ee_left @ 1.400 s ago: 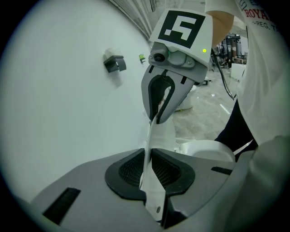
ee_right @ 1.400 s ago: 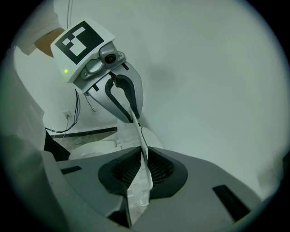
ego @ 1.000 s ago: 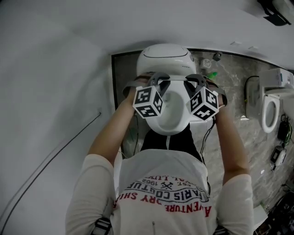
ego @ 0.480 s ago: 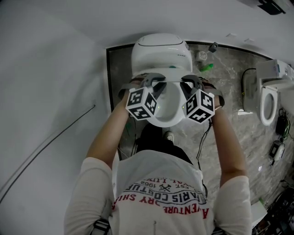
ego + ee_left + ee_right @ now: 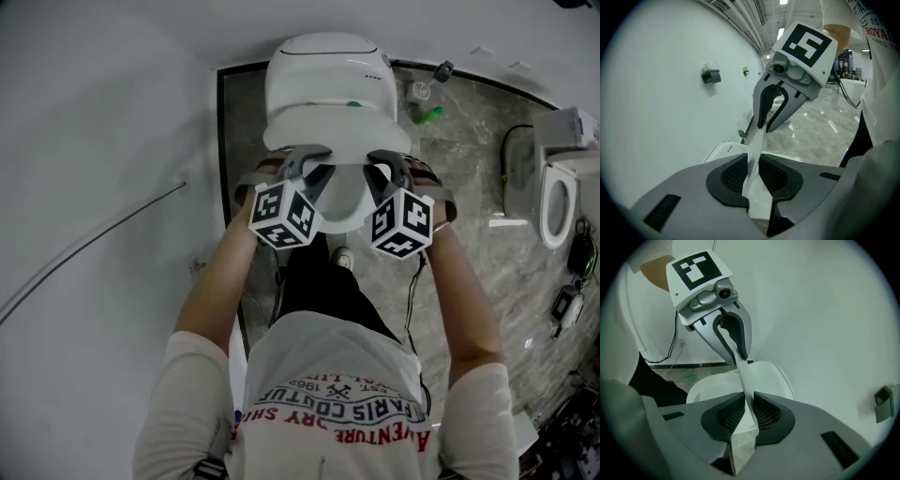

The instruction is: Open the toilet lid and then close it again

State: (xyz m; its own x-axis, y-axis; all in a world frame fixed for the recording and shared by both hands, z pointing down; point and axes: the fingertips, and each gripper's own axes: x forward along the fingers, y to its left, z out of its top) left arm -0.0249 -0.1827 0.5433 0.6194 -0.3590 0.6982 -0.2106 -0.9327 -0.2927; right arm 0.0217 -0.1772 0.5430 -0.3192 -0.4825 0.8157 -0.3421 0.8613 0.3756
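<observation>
Left gripper [image 5: 752, 174] – jaws have just been opening; the rim of the toilet lid [image 5: 751, 154] sits between the pads, and both look to touch it. Right gripper [image 5: 746, 414] is clamped on the rim's other side. Lid is tilted part-way over the bowl [image 5: 345, 208] – marble floor [image 5: 469, 216] around it, white wall [image 5: 94, 187] to the left.

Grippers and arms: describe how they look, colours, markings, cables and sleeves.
The left gripper and right gripper match: grey bodies, curved grey jaws with black mesh pads, and a white cube with black square markers on each. A thin dark cable hangs by the right one. The person wears a white short-sleeved T-shirt with red and dark lettering; the forearms are bare.
</observation>
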